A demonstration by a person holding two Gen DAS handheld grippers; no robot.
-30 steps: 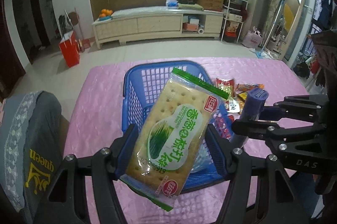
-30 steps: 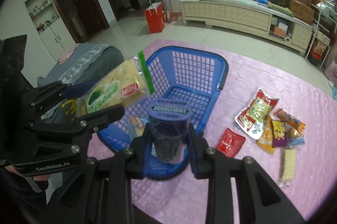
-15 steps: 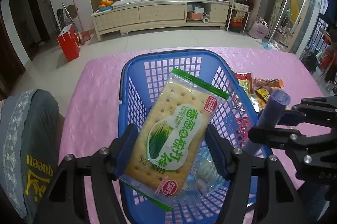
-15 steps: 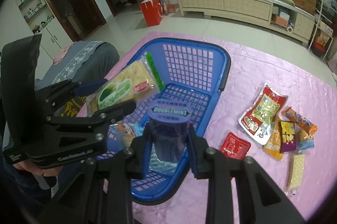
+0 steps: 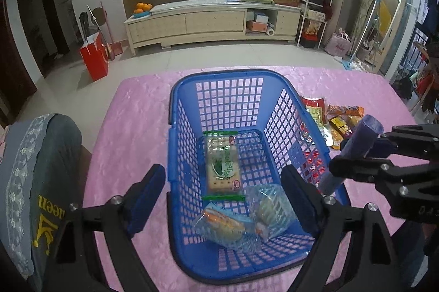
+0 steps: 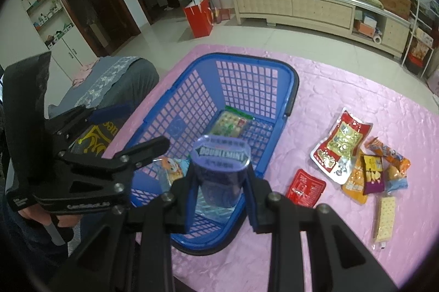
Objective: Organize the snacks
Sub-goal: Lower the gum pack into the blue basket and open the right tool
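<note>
While the left claw is opening, empty, above the basket; right claw clamps the gum bottle.

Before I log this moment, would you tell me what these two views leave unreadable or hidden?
- Clear-wrapped snacks in the blue basket: left wrist view, glare hides any label.
- Purple gum bottle: right wrist view, the right gripper covers its base.
- Loose packets: left wrist view, basket wall cuts them off.
- Red packet: print too small.

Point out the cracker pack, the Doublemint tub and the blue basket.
cracker pack (image 5: 222, 168), left wrist view, label centre.
Doublemint tub (image 6: 221, 154), right wrist view, lid.
blue basket (image 5: 219, 75), left wrist view, far rim.
</note>
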